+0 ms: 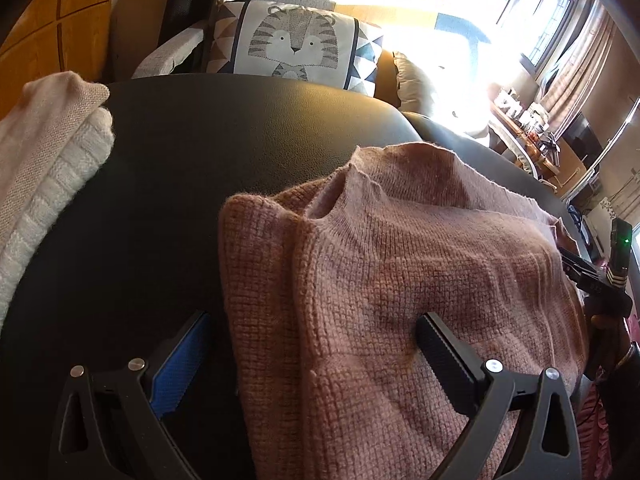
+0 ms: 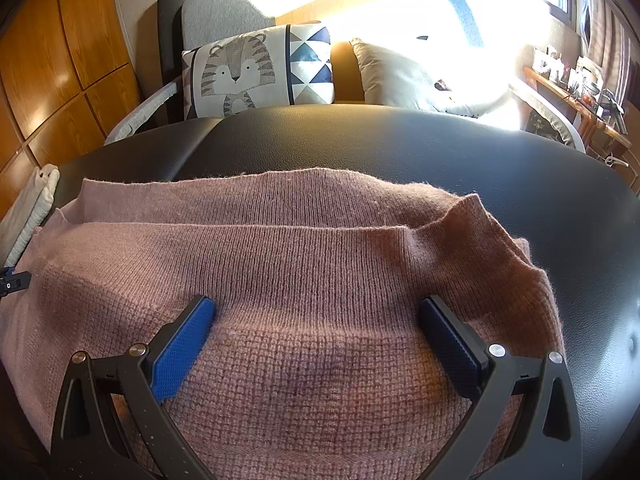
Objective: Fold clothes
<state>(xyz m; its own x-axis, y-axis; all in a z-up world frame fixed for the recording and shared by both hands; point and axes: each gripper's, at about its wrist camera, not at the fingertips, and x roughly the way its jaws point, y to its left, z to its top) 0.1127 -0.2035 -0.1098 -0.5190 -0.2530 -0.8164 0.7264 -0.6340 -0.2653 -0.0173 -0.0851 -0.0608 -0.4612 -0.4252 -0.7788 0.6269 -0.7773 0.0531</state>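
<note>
A dusty-pink knit sweater (image 1: 400, 280) lies partly folded on a black leather surface (image 1: 180, 160). My left gripper (image 1: 312, 328) stands open over the sweater's left edge, one finger over the bare leather and the other over the knit. In the right wrist view the same pink sweater (image 2: 304, 264) spreads wide, with a fold line across its far part. My right gripper (image 2: 316, 316) is open above the sweater's near part, nothing between its fingers. The right gripper (image 1: 592, 276) also shows at the sweater's right edge in the left wrist view, with a hand below it.
A folded cream knit pile (image 1: 44, 168) sits on the leather at the left, also seen as a cream knit pile (image 2: 32, 204). Behind the surface stand a tiger cushion (image 2: 256, 72), a white pillow (image 2: 404, 76) and wooden panels (image 2: 52, 60). A cluttered shelf (image 2: 576, 80) is at the right.
</note>
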